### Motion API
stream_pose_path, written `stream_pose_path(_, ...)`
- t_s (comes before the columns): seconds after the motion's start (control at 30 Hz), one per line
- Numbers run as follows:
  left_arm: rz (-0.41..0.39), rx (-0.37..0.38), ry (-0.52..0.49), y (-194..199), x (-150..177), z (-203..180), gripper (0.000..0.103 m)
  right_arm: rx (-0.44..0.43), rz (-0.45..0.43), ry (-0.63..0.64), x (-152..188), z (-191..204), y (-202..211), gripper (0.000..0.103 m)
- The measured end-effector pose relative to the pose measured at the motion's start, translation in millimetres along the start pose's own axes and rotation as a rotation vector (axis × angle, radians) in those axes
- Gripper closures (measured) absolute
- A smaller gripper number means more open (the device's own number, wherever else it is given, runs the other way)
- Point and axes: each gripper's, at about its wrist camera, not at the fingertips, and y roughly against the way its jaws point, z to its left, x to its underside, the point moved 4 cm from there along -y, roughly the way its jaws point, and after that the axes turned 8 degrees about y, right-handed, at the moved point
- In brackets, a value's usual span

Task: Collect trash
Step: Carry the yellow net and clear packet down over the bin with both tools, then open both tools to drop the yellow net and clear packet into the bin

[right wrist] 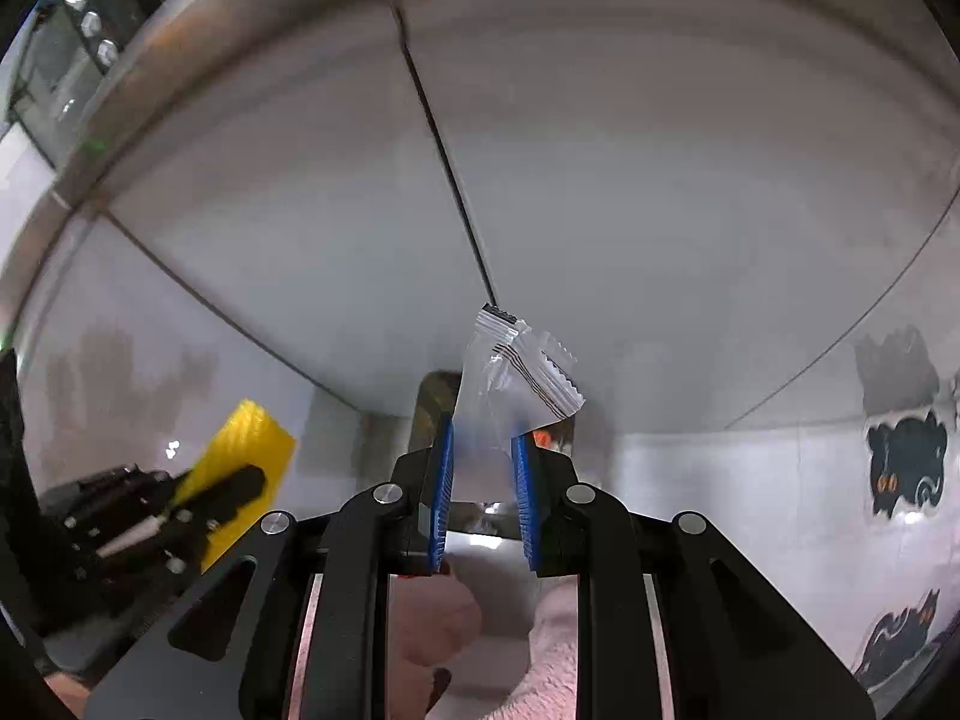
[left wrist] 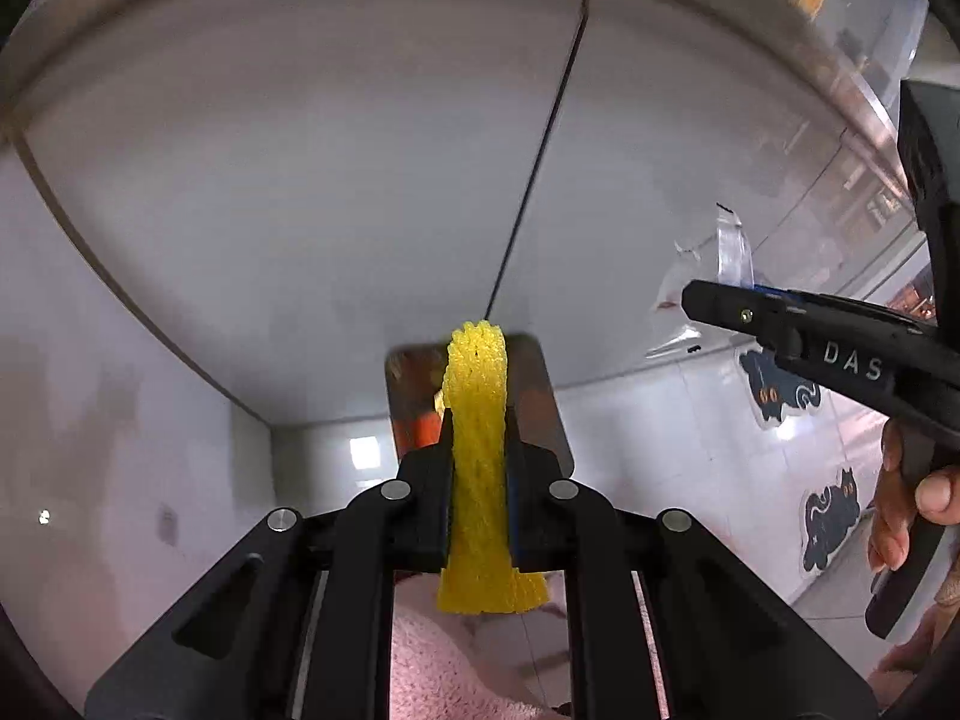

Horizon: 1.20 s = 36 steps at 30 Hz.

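**A:** What are you carrying?

**B:** My left gripper is clamped on a yellow foam net, which sticks out past the fingertips. My right gripper is pinching a clear plastic wrapper by its lower edge.

**A:** Where are they?

**B:** Both are held in the air in front of grey cabinet doors, above a white tiled floor with cat stickers.

**A:** So which step?

**B:** Carrying, I judge. I see no bin; next I must find one, then let go over it.
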Motion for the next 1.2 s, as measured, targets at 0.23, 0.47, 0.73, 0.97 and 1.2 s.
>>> stream_pose_path(0.23, 0.128, 0.042, 0.064, -75.0, 8.5, 15.2, 0.091, -0.021, 0.101, -0.048, 8.3, -8.1, -68.5, 0.082)
stream_pose_path(0.47, 0.188, 0.035, 0.088, -124.5, 4.6, 31.4, 0.090, -0.006, 0.188, -0.050, 6.9, -13.7, -127.7, 0.080)
stream_pose_path(0.73, 0.216, 0.010, 0.069, -145.0, -0.3, 30.9, 0.084, 0.022, 0.258, -0.040, 6.8, -15.4, -162.3, 0.079)
stream_pose_path(0.97, 0.205, 0.008, 0.080, -132.8, -1.8, 31.9, 0.061, 0.022, 0.241, -0.068, 5.1, -19.5, -150.4, 0.054)
stream_pose_path(1.2, 0.159, 0.027, 0.089, -109.6, -9.0, 26.5, 0.038, -0.014, 0.196, -0.072, -2.2, -15.8, -123.7, 0.034)
